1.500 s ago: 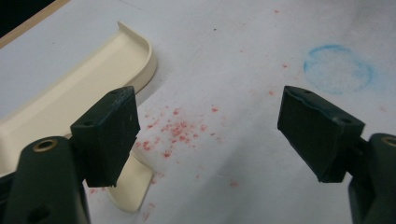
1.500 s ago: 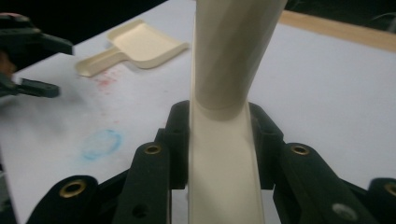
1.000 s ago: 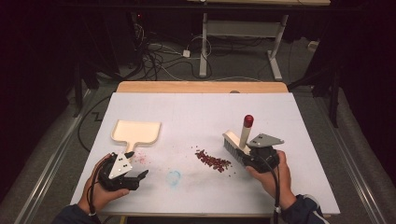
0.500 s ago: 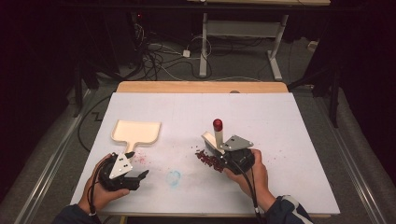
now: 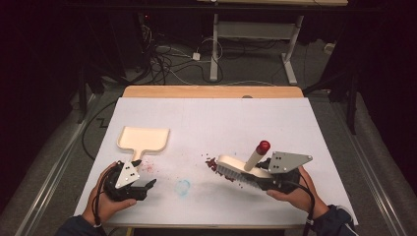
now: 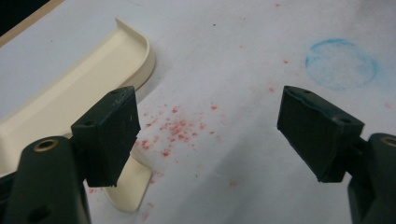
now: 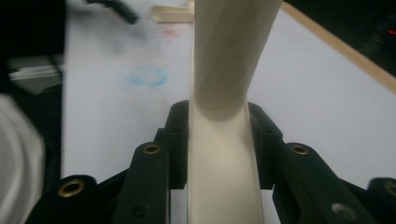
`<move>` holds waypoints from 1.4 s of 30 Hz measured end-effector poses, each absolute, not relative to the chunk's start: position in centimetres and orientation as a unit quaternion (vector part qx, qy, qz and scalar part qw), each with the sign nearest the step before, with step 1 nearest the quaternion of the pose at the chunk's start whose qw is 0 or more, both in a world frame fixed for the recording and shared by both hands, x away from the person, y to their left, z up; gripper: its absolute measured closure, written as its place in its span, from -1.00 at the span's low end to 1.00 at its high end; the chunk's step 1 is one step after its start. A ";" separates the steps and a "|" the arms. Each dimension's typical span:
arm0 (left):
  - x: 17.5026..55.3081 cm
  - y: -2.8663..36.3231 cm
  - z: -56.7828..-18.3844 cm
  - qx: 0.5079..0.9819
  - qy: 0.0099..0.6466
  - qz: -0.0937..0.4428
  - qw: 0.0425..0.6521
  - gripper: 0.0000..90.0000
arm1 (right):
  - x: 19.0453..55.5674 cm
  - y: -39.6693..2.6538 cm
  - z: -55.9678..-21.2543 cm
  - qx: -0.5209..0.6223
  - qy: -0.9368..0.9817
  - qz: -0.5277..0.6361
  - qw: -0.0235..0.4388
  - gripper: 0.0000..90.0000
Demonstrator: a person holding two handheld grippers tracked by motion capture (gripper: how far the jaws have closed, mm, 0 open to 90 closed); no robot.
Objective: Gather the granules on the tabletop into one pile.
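White-covered table (image 5: 295, 128) in a dark room: right gripper (image 5: 268, 176) clamped on the stiff, light plastic brush (image 5: 235, 169) at its handle neck, bristles over red crumbs (image 5: 212, 163); left gripper (image 5: 147, 186) spread, empty, beside the rigid dustpan (image 5: 143, 138), best taken by its handle.

Cream brush (image 5: 235, 170) with a red-tipped handle, bristles down on the white table (image 5: 216, 118), its handle rising toward the right; red crumbs (image 5: 212, 162) lie touching the brush's left end and along its bristles. Cream dustpan (image 5: 143, 138), flat and empty, well left of the brush, its short handle pointing to the table's near edge. Fainter red specks (image 6: 175, 128) are scattered beside that handle.
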State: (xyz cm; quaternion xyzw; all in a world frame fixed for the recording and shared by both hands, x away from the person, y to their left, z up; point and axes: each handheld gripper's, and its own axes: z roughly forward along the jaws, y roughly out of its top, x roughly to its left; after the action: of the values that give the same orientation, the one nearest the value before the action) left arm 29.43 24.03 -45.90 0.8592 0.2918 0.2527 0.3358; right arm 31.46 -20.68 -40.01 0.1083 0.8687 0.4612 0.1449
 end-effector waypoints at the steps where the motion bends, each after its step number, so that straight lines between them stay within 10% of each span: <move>1: 29.5 24.0 -45.9 0.859 0.293 0.252 0.336 -0.56 | 31.5 -20.8 -40.3 0.094 0.874 0.459 0.132 0.49; 23: 29.9 23.8 -46.2 0.861 0.292 0.240 0.339 -0.55 | 37.9 -16.2 -43.3 -0.016 0.884 0.462 0.071 0.50; 42: 30.1 24.0 -46.1 0.860 0.291 0.245 0.339 -0.55 | 40.0 -12.8 -40.3 0.098 0.875 0.449 0.154 0.49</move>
State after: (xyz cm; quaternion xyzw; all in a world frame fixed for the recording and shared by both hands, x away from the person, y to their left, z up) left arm 30.09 23.98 -46.12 0.8603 0.2913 0.2451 0.3390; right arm 40.02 -12.76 -40.31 0.0976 0.8745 0.4493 0.1545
